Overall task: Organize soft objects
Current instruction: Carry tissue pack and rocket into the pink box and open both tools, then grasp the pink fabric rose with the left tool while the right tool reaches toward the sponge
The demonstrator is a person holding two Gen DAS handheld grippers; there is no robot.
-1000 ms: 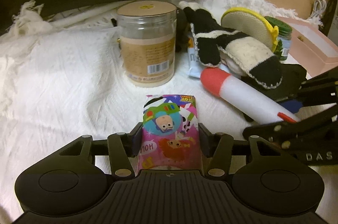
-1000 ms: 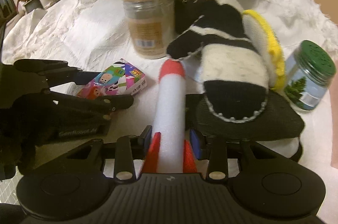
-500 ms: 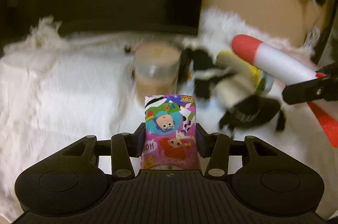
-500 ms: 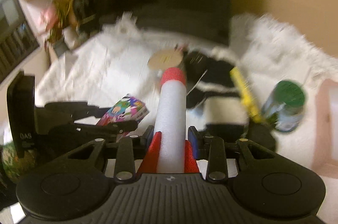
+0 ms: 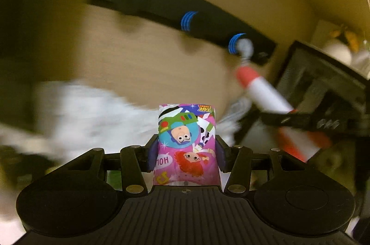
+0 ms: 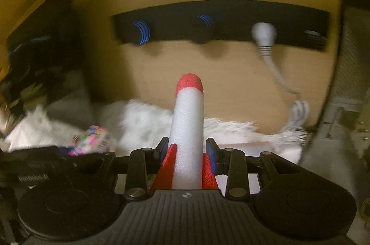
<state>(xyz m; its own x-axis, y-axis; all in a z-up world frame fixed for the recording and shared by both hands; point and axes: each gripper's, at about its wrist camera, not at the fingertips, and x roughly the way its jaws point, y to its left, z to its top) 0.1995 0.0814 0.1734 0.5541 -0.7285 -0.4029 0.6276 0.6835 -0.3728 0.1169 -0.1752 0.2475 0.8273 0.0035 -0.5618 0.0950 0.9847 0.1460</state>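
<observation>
A small pink cartoon-printed tissue pack (image 5: 187,136) stands upright between the pads of my left gripper (image 5: 186,149), lifted off the white blanket. The jaws are opening slightly, but the pack still sits clamped between them. A white foam rocket (image 6: 188,120) with a red nose and red fins is held in my right gripper (image 6: 187,150), pointing up and away. In the left wrist view the foam rocket (image 5: 261,92) shows at the right. In the right wrist view the tissue pack (image 6: 92,141) shows blurred at the lower left.
A black power strip (image 6: 219,23) with blue-ringed sockets is fixed to the wooden wall ahead, with a grey plug (image 6: 263,34) and cable hanging from it. White fluffy blanket (image 6: 143,124) lies below. A grey cabinet side (image 6: 346,83) stands at the right.
Both grippers have risen from the blanket with the pack and the rocket and swung towards the wall. The jar, the mitten and the other items have dropped out of view.
</observation>
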